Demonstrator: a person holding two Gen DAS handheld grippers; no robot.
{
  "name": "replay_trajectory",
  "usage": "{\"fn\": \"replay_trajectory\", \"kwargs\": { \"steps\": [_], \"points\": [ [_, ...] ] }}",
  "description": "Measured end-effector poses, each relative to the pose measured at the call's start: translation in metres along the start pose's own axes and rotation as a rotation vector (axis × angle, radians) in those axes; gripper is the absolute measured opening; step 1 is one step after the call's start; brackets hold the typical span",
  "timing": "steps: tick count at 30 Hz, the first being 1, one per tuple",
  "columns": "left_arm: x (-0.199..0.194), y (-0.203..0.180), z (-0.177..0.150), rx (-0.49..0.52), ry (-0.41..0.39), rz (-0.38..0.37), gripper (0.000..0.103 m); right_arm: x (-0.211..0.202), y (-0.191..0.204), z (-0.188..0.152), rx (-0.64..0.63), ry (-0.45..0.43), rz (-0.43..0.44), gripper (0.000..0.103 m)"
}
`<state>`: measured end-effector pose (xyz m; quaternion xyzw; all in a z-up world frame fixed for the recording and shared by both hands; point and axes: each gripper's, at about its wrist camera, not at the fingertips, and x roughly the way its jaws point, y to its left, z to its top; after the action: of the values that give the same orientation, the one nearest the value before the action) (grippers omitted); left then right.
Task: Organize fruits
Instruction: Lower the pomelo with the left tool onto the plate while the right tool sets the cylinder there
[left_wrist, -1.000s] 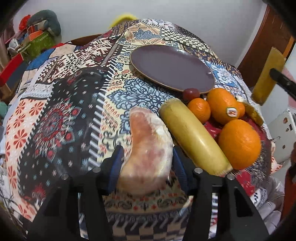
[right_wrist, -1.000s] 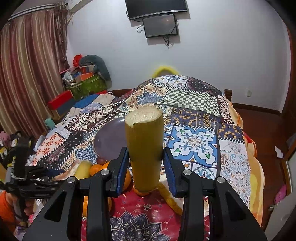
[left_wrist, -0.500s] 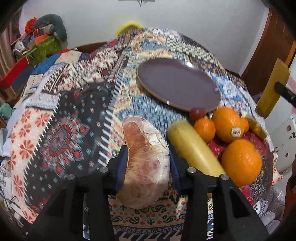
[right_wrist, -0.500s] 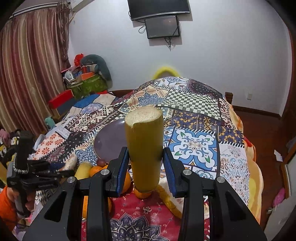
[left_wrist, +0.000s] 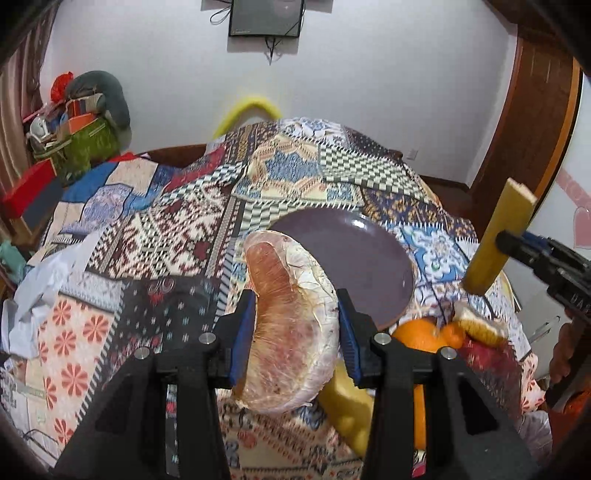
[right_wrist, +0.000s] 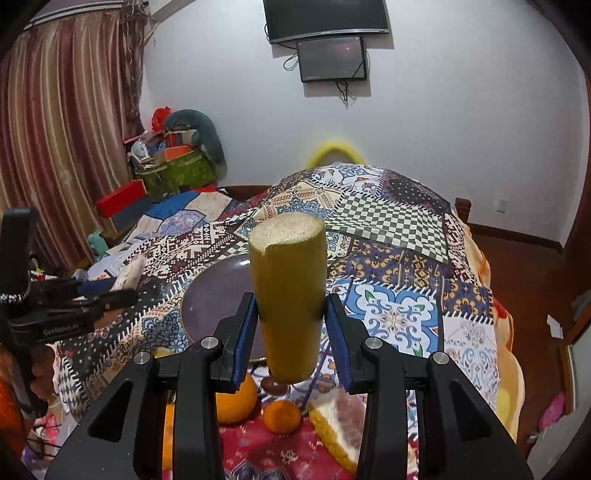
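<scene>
Carrying the peeled pink pomelo wedge clamped in your left gripper near the dark purple round plate, and the yellow sugarcane stub clamped in your right gripper, you risk crushing or dropping the soft wedge.

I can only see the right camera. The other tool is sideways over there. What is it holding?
Observer: The left tool has just been closing its jaws on a pomelo piece, peeled, pink with white skin.
Operator: Is it lying on the cloth?
Observer: No. The left camera shows it held up off the cloth, in front of the purple plate.
Operator: How does my yellow stick look from there?
Observer: Your right tool grips the stick near its middle, and the stick leans, top end tipped to the right.
</scene>
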<state>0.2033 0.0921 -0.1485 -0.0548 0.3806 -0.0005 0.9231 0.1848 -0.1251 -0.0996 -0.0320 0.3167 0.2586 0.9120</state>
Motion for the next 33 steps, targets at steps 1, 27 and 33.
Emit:
{"fn": "replay_trajectory", "kwargs": {
  "steps": [1,27,33],
  "points": [
    [0.002,-0.001,0.003,0.001,-0.004,-0.003,0.042,0.002,0.0,0.001,-0.002,0.002,0.0,0.034],
    [0.1,0.005,0.038,-0.004,0.071,-0.036,0.042,0.104,0.002,0.013,-0.049,0.185,0.062,0.034],
    [0.118,0.008,0.042,-0.003,0.097,-0.04,0.042,0.123,0.005,0.023,-0.08,0.206,0.065,0.034]
  ]
}}
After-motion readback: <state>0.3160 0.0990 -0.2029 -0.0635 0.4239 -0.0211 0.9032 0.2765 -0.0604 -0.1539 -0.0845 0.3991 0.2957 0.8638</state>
